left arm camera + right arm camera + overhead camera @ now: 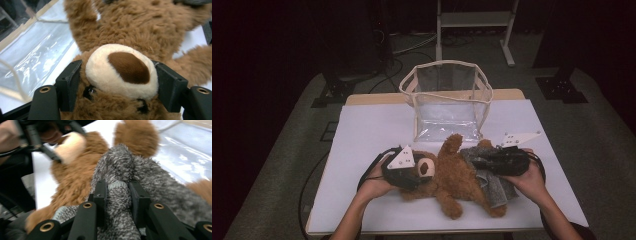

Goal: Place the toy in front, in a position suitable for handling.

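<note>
A brown teddy bear (451, 176) lies on its back across the white table (372, 130), head to the left. My left gripper (419, 172) has its jaws on either side of the bear's head; in the left gripper view they press into the fur beside the cream muzzle (120, 72). A grey knitted garment (497, 187) lies over the bear's lower body. My right gripper (474, 162) is shut on a fold of the grey knit (117, 195), with the bear's brown body (72, 182) to its left.
A clear plastic bag with cream trim (447, 100) stands open just behind the bear, near the table's far edge. A white metal stand (474, 20) is on the floor beyond. Bare table surface lies to the left and right of the bear.
</note>
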